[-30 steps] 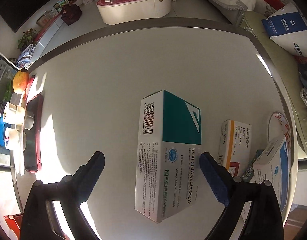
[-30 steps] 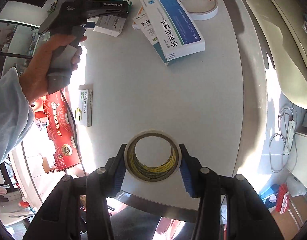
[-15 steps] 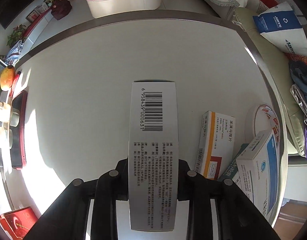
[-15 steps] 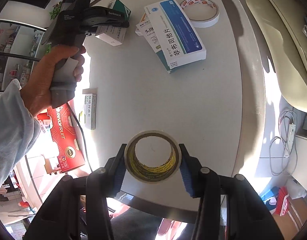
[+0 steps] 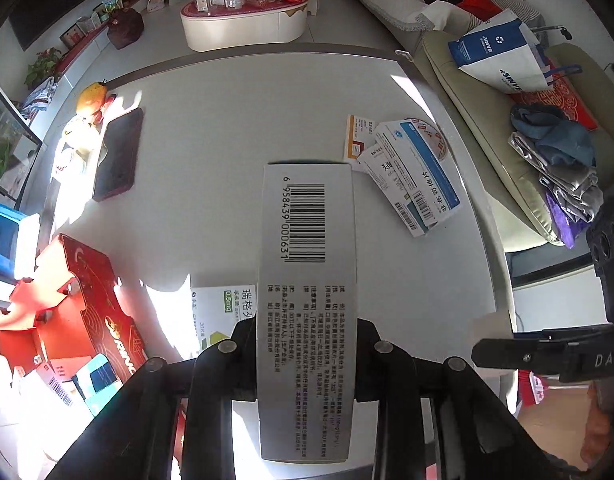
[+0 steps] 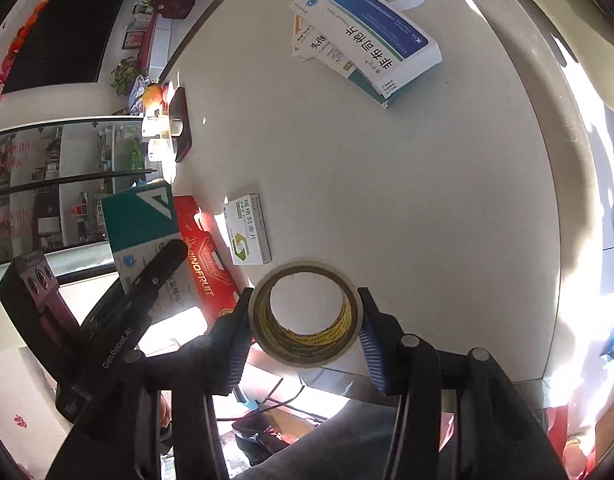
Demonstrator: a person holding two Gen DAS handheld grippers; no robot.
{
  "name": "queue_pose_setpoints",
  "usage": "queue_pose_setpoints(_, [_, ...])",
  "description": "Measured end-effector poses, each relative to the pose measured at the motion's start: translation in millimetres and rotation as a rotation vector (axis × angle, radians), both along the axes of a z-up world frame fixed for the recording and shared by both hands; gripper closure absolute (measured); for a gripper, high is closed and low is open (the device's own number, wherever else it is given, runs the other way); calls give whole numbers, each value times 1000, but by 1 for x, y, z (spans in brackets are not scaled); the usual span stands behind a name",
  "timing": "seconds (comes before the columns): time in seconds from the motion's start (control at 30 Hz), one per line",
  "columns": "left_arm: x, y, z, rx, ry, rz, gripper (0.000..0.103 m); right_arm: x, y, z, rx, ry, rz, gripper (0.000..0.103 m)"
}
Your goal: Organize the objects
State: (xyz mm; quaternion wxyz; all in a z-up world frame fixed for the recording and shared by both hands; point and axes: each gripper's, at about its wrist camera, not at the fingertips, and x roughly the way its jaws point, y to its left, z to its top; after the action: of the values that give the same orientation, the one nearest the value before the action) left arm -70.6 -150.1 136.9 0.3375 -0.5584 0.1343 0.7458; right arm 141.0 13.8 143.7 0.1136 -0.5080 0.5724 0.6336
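Both grips are made: left gripper (image 5: 305, 360) clamps the teal medicine box (image 5: 307, 300), right gripper (image 6: 305, 334) pinches the tape roll (image 6: 305, 312) (neither placed yet); three boxes (image 6: 367, 36) and the red carton (image 6: 205, 268) beside it remain.

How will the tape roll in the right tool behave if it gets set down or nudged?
The tape roll is a round ring, so on its edge it would probably roll; laid flat it should stay put. The right tool pinches it across the rim and it shows no squashing, so likely stiff. Hollow core, thin winding: probably light.
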Motion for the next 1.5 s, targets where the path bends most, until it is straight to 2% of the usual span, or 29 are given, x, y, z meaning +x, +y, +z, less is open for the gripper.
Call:
queue_pose_setpoints(0.1, [18,-30,16,27,18,4,72,0,-9,0,-67,35,-61,55])
queue_pose_setpoints(0.27, [20,-46,29,91,18,40,72,-5,-24,-5,-144,56,-146,55])
queue_pose_setpoints(0.33, [20,-48,36,78,73,23,72,-9,-29,-5,-161,66,-169,55])
queue_pose_setpoints(0.6, [16,-63,51,154,95,23,71,-13,-37,3,-140,53,-164,55])
queue_pose_setpoints(0.73, [23,-66,57,160,151,31,71,-12,-36,7,-123,42,-155,55])
queue_pose_setpoints(0.97, [24,-67,53,204,106,7,71,-7,-36,6,-124,33,-158,55])
queue_pose_setpoints(1.03, [26,-65,52,191,112,5,72,-5,-37,5,-125,31,-161,55])
queue_pose_setpoints(1.33, [12,-83,45,228,38,102,72,-1,-35,2,-139,26,-177,55])
queue_pose_setpoints(1.5, [12,-86,46,229,36,116,72,-2,-36,1,-144,26,-169,55])
